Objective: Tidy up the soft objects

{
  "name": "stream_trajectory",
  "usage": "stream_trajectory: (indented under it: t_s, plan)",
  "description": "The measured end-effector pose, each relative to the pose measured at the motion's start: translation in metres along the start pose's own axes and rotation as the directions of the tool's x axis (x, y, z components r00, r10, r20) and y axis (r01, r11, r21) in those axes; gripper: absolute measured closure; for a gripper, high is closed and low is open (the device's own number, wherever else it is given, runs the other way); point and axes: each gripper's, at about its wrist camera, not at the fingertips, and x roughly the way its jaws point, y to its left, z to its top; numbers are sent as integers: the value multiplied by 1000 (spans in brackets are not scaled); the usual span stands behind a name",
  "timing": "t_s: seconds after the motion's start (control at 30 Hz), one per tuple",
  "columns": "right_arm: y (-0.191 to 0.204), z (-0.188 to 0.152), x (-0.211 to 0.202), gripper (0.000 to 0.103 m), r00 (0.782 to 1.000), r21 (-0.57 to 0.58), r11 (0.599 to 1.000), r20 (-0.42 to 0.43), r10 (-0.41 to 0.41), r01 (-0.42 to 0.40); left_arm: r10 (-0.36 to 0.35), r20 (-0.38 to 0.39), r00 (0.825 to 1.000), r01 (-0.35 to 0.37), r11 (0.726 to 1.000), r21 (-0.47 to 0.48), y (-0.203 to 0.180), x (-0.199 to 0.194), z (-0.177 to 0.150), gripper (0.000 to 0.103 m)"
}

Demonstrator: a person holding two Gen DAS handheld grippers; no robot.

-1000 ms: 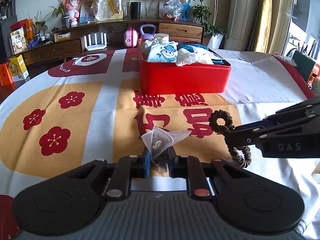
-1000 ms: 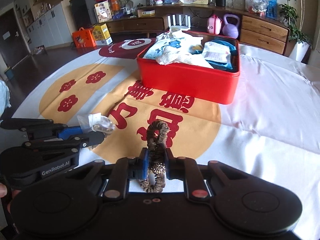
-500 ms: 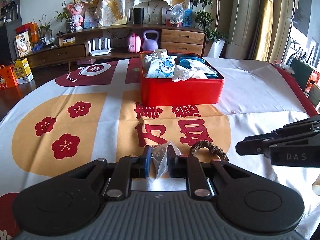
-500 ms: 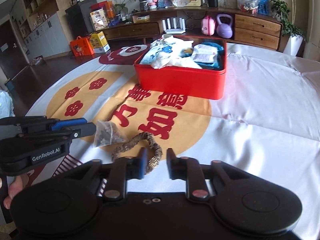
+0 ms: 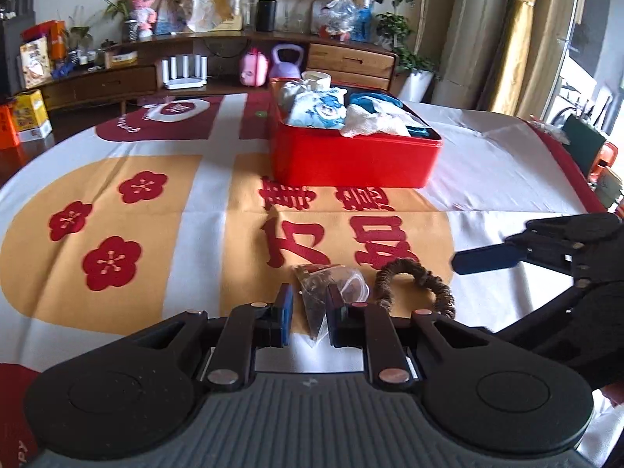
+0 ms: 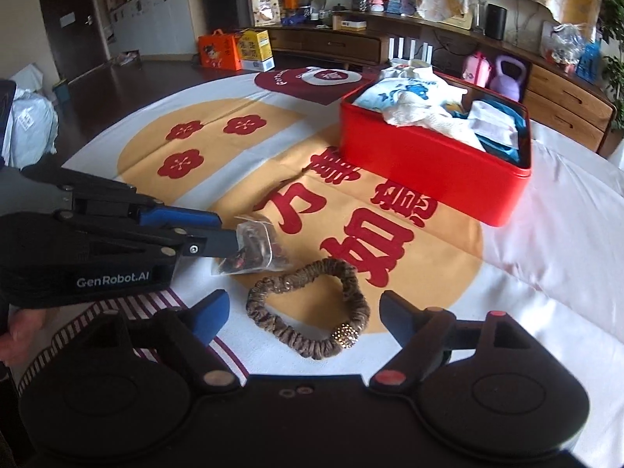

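A brown scrunchie (image 6: 312, 308) with a beaded bead lies flat on the tablecloth, between the wide-open fingers of my right gripper (image 6: 302, 316); it also shows in the left wrist view (image 5: 415, 284). A small clear plastic bag (image 5: 329, 290) with dark contents lies on the cloth between the fingers of my left gripper (image 5: 308, 312), which stand slightly apart; in the right wrist view the bag (image 6: 253, 251) sits at the left gripper's tips. A red box (image 5: 351, 152) full of soft clothes stands farther back, also seen in the right wrist view (image 6: 433, 156).
The table carries a white, yellow and red printed cloth (image 5: 163, 210). A wooden sideboard (image 5: 117, 78) with toys, a kettlebell and boxes runs behind the table. My right gripper shows at the right edge of the left wrist view (image 5: 546, 249).
My right gripper lowered the scrunchie onto the cloth, let it go and opened wide. My left gripper lowered the bag to the cloth and its fingers parted.
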Motion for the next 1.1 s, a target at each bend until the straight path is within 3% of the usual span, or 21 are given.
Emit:
stream_trajectory:
  t_s: [0.1, 0.13, 0.17, 0.23, 0.27, 0.33, 0.43, 0.8, 1.0, 1.1]
  plan:
    - [0, -1, 6, 24, 1000, -15, 1000, -4, 1, -1, -7, 0, 1000, 7, 1000, 13, -2, 1, -2, 77]
    - [0, -2, 8, 28, 1000, -20, 1000, -10, -1, 1, -13, -2, 1000, 13, 1000, 10, -2, 2, -3, 69]
    - [0, -3, 11, 38, 1000, -29, 1000, -16, 0, -1, -19, -3, 1000, 19, 1000, 6, -2, 2, -4, 51]
    - [2, -5, 11, 47, 1000, -47, 999, -7, -16, 15, -20, 17, 1000, 20, 1000, -2, 0, 0, -4, 27]
    - [2, -5, 11, 52, 1000, -57, 998, -2, -16, 16, -21, 32, 999, 22, 1000, -3, 1, -2, -4, 26]
    - [2, -6, 10, 60, 1000, -65, 998, 3, -20, 20, -37, 31, 999, 37, 999, -1, 0, 0, -3, 26]
    - [-1, -6, 7, 82, 999, -74, 997, 5, -32, 32, -55, 20, 998, 55, 998, -2, -2, 6, -1, 26]
    - [-26, -13, 0, 86, 999, -20, 999, 11, -44, 44, -30, -15, 999, 30, 998, 49, -11, 30, 0, 26]
    - [-26, -14, 0, 86, 999, -15, 999, 17, -49, 49, 35, 2, 999, -35, 996, 88, -18, 33, 1, 46]
    - [-26, -15, 0, 86, 998, -3, 998, 21, -55, 55, 68, 15, 998, -69, 992, 106, -21, 32, 1, 64]
